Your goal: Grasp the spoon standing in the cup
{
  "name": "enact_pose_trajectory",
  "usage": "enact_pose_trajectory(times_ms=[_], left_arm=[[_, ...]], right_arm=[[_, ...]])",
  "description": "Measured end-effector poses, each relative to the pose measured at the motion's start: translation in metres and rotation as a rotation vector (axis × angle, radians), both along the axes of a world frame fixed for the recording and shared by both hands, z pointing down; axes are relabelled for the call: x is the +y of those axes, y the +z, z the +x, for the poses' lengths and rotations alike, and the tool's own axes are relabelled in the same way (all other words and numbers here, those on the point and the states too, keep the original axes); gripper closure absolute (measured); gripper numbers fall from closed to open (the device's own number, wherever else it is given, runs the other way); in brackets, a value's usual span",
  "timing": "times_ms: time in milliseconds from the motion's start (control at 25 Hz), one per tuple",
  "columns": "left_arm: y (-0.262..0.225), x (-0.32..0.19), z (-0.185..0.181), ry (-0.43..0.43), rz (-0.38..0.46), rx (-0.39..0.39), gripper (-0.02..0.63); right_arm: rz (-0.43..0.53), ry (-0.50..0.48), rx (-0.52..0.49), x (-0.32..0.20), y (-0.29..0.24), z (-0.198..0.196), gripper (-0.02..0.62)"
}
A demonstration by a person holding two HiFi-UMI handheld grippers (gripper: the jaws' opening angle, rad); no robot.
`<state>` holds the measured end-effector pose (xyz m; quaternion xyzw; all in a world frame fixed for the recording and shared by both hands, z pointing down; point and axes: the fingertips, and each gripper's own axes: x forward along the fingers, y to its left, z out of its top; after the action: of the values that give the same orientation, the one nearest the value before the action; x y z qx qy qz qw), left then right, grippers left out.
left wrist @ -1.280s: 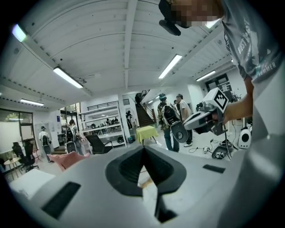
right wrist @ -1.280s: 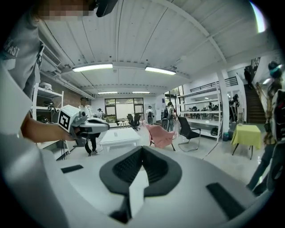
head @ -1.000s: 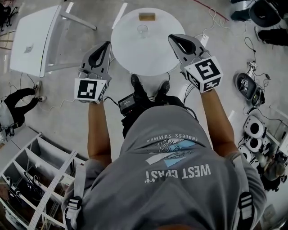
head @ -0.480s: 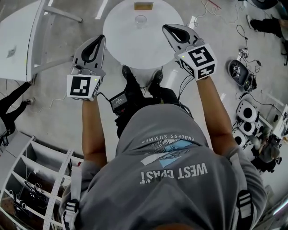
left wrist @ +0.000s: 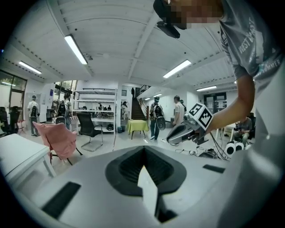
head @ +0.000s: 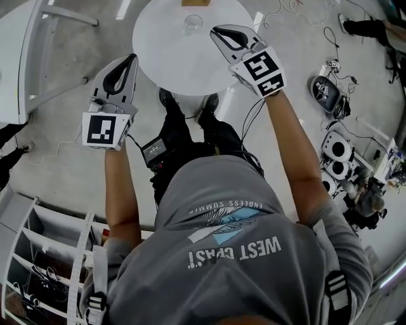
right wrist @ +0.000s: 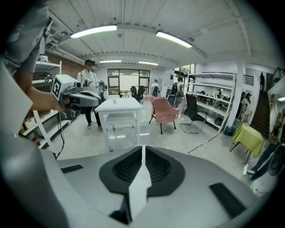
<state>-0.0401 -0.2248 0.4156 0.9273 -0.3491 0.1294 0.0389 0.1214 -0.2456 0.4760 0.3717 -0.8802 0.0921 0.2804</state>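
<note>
While you are walking up to the table (head: 166, 66), your grippers are travelling with you. The right gripper (head: 222, 33) is now reaching further in over the table's right edge than it was a second ago. The left gripper (head: 129, 63) is keeping just off the left edge. That is bringing the grasp closer, but you are not yet lining up on anything, and neither gripper view is showing the cup (head: 192, 24).

Both grippers are carrying nothing. In each gripper's own view the two jaws are pressing together along a single seam, with only the room beyond them. Judging by that, whichever one you are choosing will be needing to spread its jaws before it can take the handle.

Further out, the cup is standing near the table's far edge, about midway across. It is ahead of the right gripper's tip and a little to its left, well apart from both grippers. The spoon is too small to make out from the head view.

Counting up, you are working with two grippers, one cup and one table. One tan block (head: 195, 2) is lying at the far edge, just beyond the cup.
</note>
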Motion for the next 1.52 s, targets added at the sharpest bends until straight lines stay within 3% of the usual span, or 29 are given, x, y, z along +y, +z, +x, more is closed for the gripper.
enact_pose_trajectory(times_ms=[120, 240, 440, 680, 1240, 1520], left_arm=[[0.006, 0.003, -0.008, 0.003, -0.009, -0.004, 0.604], [0.014, 0.0, -0.01, 0.0, -0.027, 0.0, 0.605], [0.025, 0.0, -0.02, -0.007, -0.054, 0.011, 0.604], [0.038, 0.0, -0.019, -0.013, -0.084, 0.024, 0.604], [0.05, 0.003, -0.03, -0.042, -0.124, 0.06, 0.605], [0.051, 0.005, -0.031, -0.051, -0.128, 0.079, 0.605]], right_arm=[[-0.007, -0.04, 0.057, -0.003, 0.016, -0.006, 0.584], [-0.021, -0.087, 0.128, -0.007, 0.039, -0.004, 0.538], [0.007, -0.209, 0.322, -0.012, 0.069, -0.009, 0.525], [-0.032, -0.315, 0.421, -0.019, 0.1, -0.006, 0.514], [0.002, -0.561, 0.743, -0.019, 0.129, 0.002, 0.526], [0.029, -0.619, 0.819, -0.02, 0.126, 0.004, 0.58]])
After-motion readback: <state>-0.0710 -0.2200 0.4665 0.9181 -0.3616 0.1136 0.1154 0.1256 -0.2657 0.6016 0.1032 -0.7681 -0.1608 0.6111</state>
